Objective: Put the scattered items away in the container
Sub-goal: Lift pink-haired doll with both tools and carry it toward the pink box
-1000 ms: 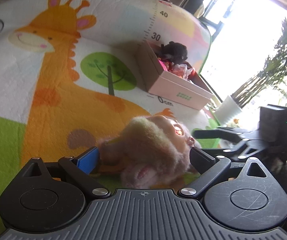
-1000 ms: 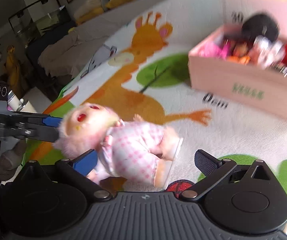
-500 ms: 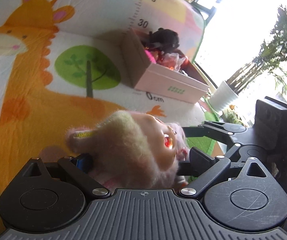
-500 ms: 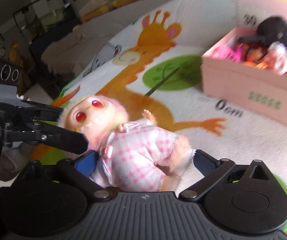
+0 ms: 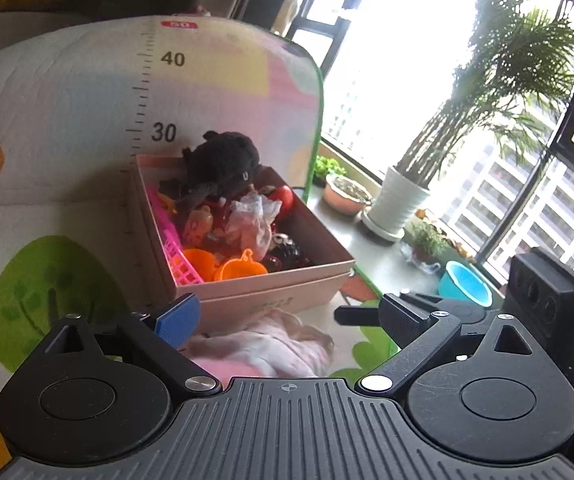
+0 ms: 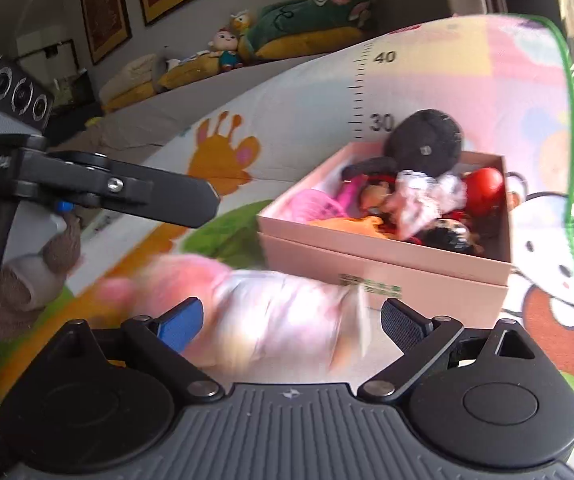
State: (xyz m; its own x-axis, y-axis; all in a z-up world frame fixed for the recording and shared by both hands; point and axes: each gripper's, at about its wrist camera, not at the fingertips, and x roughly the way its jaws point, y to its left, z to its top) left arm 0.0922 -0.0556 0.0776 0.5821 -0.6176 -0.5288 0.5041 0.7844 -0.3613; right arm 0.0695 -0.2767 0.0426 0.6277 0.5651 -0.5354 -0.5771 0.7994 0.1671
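The left gripper (image 5: 287, 316) has its jaws spread wide, the blue pad on one side and the black ribbed pad on the other, with nothing clamped between them. Low in that gap, close to the gripper body, lies the doll (image 5: 263, 346), seen here as a pale pink and white bundle of cloth on the play mat (image 5: 47, 140); neither pad touches it. Straight ahead of the left gripper, just beyond the doll, stands the pink box (image 5: 271, 294), open at the top and crowded: a black plush toy (image 5: 223, 166) sits at its far end, a pink plastic basket (image 5: 175, 248) leans along the wall on the blue-pad side, orange cups (image 5: 239, 268) lie at the near edge, and a red ball (image 5: 285, 196) shows towards the far corner on the black-pad side. Off to that same side, the fingers of the other tool reach across in front of the window sill, where a potted plant (image 5: 399, 200) stands. The right gripper (image 6: 293, 318) is likewise wide apart and holds nothing. The doll is smeared by motion blur in this view and lies between and just ahead of the pads, its pink head end towards the blue pad; whether it touches either pad cannot be told. The box stands just beyond it, ahead and towards the black pad. The left gripper's dark finger crosses the view beyond the blue pad, held by a gloved hand (image 6: 11, 280).
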